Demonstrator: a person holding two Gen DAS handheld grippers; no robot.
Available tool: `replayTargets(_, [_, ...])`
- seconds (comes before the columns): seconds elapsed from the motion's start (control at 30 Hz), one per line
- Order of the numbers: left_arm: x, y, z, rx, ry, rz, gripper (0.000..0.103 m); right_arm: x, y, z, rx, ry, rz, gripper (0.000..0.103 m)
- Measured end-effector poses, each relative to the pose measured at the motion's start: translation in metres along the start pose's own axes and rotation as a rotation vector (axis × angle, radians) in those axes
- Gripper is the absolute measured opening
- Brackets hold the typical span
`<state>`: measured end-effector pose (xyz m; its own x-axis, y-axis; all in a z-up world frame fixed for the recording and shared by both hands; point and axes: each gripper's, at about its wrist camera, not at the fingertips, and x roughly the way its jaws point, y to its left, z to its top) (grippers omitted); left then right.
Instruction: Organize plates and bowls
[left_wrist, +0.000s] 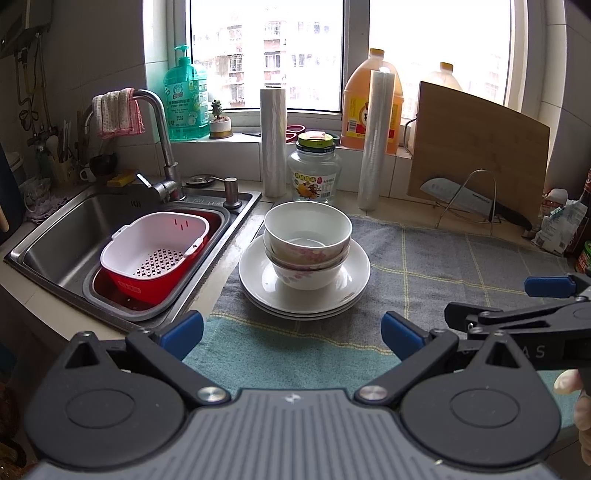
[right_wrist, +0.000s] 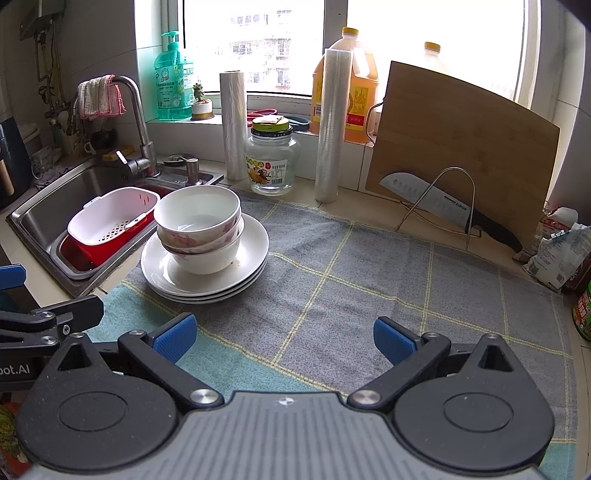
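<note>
Left hand-held gripper (left_wrist: 291, 332) gapes near stacked bowls (left_wrist: 307, 236).

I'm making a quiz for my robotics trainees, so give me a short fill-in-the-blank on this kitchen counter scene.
1. The bowls are stacked on top of the ____.
2. The white colander sits inside a ____ basin in the sink.
3. The knife leans on a wire stand in front of the wooden ____.
4. Both the left gripper and the right gripper have their jaws ____.

Missing words: plates; red; cutting board; open
</note>
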<state>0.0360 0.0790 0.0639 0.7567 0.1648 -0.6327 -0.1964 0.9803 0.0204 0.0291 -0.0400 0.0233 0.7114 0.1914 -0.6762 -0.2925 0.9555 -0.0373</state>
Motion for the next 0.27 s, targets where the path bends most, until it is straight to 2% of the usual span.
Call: replayTargets(0.27, [-0.0004,0.0002,0.0012,0.002,-0.001,-0.001,0.102,-0.0013,0.0007,0.0010,-0.005,-0.003,-0.006,0.103])
